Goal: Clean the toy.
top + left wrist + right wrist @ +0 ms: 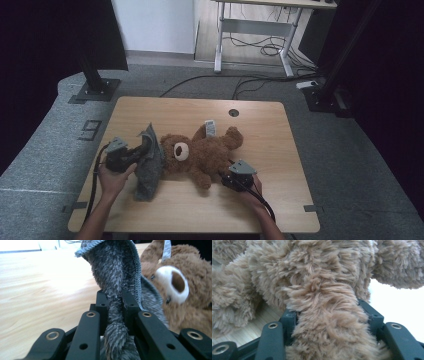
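Left gripper (142,150) is clamped tight on a fuzzy grey knit cloth w/ a stitched hem (150,162); in the left gripper view the fabric (113,285) is bunched between both jaws and rises above them in a fold. Cloth hangs lifted just beside the head of the shaggy brown plush teddy bear (200,152), which lies on its back mid-table, white muzzle toward the cloth.

Right gripper (226,177) sits at the bear's lower limb. In the right gripper view a furry leg (329,322) lies between the jaws, which stand apart around it; we judge pads aren't pressing, so no real hold there.

Step in hand, as we read it: getting the cloth onto or around the bear. To do it well we'd keep the left pinch firm near the hem, lift enough that the loose lower part clears the bear's head, then draw it across rather than drag it. Right side should steady the leg w/o snagging fur.

Room: light wooden tabletop (280,145) has plenty of bare space to the right & far side of the bear. Near edge is close to both hands, and the cloth's low end sits not far from it, so we'd work away from it.
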The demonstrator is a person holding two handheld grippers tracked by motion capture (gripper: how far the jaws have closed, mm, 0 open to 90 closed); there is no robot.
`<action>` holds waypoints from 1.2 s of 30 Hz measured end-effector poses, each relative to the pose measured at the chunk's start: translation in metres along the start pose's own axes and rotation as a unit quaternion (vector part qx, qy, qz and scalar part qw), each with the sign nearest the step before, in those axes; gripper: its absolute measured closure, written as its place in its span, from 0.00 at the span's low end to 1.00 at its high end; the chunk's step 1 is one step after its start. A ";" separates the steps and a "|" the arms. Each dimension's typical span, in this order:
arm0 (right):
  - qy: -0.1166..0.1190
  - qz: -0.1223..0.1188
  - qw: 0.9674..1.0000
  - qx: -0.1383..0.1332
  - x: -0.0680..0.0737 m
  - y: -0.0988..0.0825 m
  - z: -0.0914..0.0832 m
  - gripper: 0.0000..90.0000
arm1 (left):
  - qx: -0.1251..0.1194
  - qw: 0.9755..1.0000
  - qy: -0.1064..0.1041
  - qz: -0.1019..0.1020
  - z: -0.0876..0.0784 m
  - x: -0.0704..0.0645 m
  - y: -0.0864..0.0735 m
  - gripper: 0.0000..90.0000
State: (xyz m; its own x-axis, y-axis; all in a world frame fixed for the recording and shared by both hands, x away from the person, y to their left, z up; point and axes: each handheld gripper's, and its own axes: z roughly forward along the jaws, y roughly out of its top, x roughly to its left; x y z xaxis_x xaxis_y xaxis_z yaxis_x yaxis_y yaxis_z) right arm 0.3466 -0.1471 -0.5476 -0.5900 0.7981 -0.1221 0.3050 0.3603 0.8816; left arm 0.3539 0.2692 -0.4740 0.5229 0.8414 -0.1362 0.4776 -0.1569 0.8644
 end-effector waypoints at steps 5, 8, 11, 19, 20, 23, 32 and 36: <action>0.002 -0.001 1.000 0.002 -0.001 0.000 -0.001 0.48 | 0.038 0.999 -0.001 -0.003 -0.022 0.006 -0.024 0.87; 0.002 -0.001 1.000 0.004 0.000 -0.001 -0.001 0.48 | 0.075 0.997 -0.015 -0.003 -0.027 0.005 -0.046 0.87; 0.002 -0.002 1.000 0.005 0.000 -0.001 -0.001 0.48 | 0.102 0.994 -0.027 -0.005 -0.029 0.001 -0.065 0.85; 0.003 0.000 1.000 0.005 0.000 -0.001 -0.001 0.48 | 0.097 0.995 0.018 -0.011 -0.022 0.000 -0.054 0.42; 0.003 0.000 1.000 0.005 0.000 -0.001 -0.001 0.48 | 0.090 0.996 0.023 -0.012 -0.024 0.001 -0.049 0.36; 0.003 -0.001 1.000 0.005 0.000 -0.002 -0.001 0.47 | 0.065 0.997 0.030 -0.007 -0.032 -0.001 -0.037 0.28; 0.004 -0.001 1.000 0.003 -0.001 -0.001 -0.002 0.43 | 0.076 0.994 -0.063 0.039 -0.035 -0.044 -0.042 0.30; 0.009 0.009 1.000 0.000 -0.003 0.000 -0.003 0.37 | 0.146 0.984 -0.055 0.081 -0.010 -0.064 -0.065 0.31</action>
State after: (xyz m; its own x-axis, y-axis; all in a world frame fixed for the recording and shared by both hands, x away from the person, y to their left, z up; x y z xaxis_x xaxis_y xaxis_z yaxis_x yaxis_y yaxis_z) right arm 0.3458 -0.1507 -0.5463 -0.5976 0.7957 -0.0985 0.3160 0.3467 0.8831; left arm 0.2821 0.2311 -0.5164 0.6741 0.7349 -0.0738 0.5561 -0.4393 0.7055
